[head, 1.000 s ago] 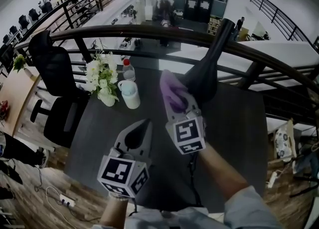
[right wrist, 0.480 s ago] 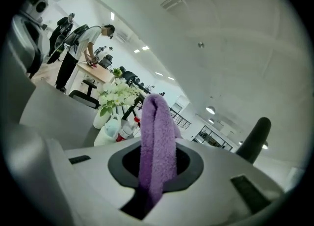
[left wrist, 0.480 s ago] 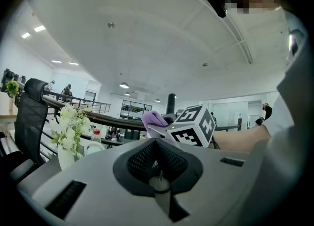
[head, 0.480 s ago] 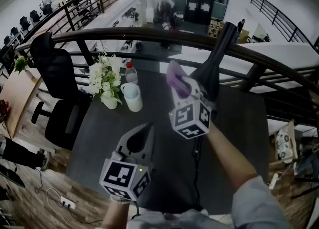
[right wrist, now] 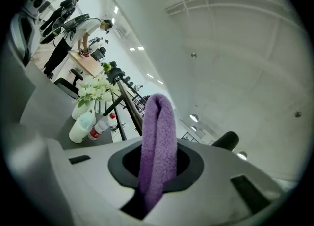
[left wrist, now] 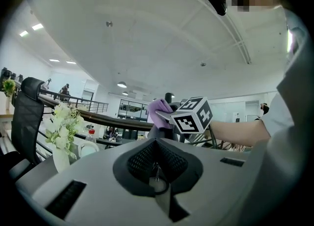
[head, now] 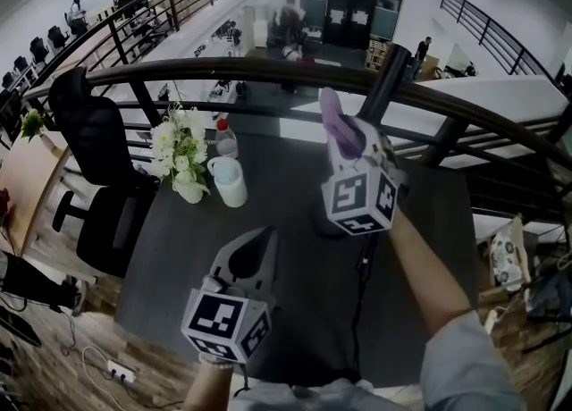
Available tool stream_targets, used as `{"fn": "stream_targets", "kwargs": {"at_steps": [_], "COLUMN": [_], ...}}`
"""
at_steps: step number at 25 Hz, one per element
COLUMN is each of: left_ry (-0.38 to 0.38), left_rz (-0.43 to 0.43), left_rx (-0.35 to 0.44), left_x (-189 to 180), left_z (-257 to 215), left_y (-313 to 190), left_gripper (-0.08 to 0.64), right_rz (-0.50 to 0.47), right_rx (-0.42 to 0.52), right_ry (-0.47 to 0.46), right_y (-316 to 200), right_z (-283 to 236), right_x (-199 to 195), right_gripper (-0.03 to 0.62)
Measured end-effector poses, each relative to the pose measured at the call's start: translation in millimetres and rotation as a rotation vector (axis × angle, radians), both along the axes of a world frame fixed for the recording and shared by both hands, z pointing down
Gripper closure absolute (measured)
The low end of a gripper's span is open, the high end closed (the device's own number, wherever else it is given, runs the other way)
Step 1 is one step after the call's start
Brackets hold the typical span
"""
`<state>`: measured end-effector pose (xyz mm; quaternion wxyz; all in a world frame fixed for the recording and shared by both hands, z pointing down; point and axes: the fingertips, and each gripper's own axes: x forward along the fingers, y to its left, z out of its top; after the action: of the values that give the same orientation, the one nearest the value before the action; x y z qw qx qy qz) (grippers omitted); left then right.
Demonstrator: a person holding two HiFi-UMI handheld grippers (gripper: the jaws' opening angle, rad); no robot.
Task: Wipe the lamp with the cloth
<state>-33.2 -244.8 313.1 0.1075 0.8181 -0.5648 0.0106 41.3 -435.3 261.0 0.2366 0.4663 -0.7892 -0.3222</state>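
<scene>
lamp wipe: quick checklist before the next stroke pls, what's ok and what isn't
1. Cloth grip: ok. The right hand-held gripper is shut on the purple cloth.
2. Cloth touching the lamp: cannot tell. The head view shows the cloth beside its black neck, but not whether they touch.
3. Left hand-held gripper out of the way: ok. It is shut, empty, low and apart from the lamp.
4. Lamp braced: not ok. Neither gripper holds it.
5. Vase of flowers and white jug clear: ok. They stand to the left, apart from the lamp.
</scene>
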Motion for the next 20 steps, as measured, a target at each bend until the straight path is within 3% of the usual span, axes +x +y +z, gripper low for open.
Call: {"fn": "stream_targets", "kwargs": {"at_steps": [14, 20], "left_ry": [-0.008, -0.012], "left_rz": [0.03, 0.041], "left_rx": [-0.001, 0.005], "left_x": [21.6, 29.1], "left_z": [-0.2, -0.4], "left_y": [-4.0, -7.5], "left_gripper": [0.56, 0.56], "right_rz": [0.043, 0.056], "right_rx": [0.128, 0.164], "right_ry": [-0.043, -0.128], "right_y": [-32.2, -46.8], "right_z": [-63.0, -97.7], "right_x": [44.8, 65.2], "right_gripper": [0.541, 0.541]}}
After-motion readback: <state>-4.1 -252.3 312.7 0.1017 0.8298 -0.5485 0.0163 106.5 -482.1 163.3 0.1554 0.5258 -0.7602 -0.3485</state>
